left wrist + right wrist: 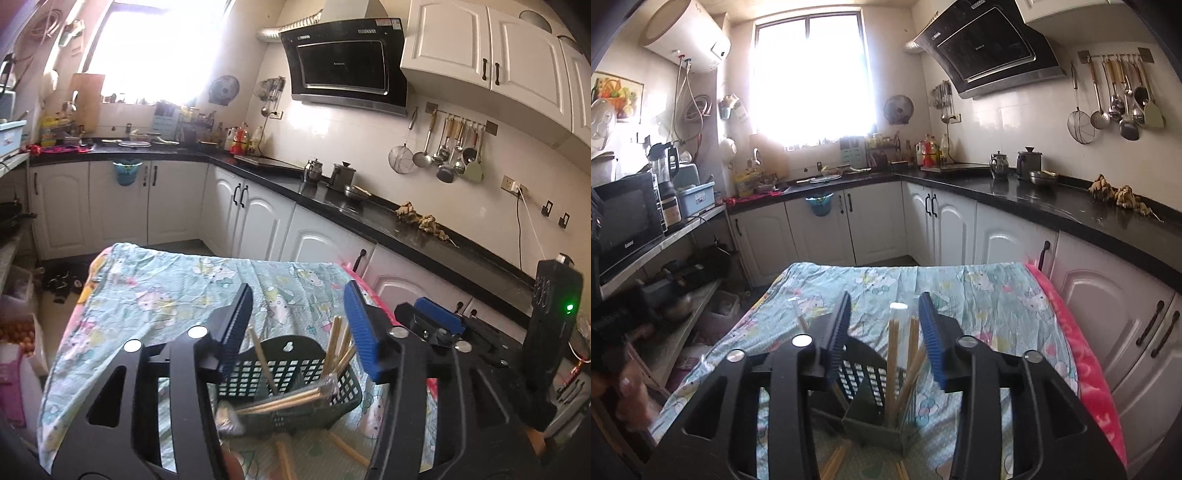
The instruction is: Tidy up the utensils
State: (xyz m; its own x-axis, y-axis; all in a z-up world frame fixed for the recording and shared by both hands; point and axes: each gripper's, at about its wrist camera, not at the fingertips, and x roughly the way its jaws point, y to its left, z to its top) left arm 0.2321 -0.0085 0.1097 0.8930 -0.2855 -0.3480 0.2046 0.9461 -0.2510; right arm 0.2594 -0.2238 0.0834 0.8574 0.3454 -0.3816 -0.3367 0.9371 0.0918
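Observation:
A dark green perforated utensil basket [295, 369] stands on the table's cartoon-print cloth [166, 291]. Several wooden chopsticks [336, 343] lean upright in it, and a plastic-wrapped bundle [280, 402] lies slanted across its rim. My left gripper [299, 306] is open just above the basket, pads touching nothing. The right gripper's blue finger [439, 317] shows beside it. In the right wrist view my right gripper [885, 306] is open over the basket [871, 406]; chopsticks in a clear sleeve [894, 343] stand between its fingers, close to the right one, not squeezed.
Loose chopsticks [347, 448] lie on the cloth in front of the basket, seen too as loose chopsticks [834, 461]. A person's hand [628, 391] is at the left edge. A black countertop [1052, 199] and white cabinets run behind and to the right of the table.

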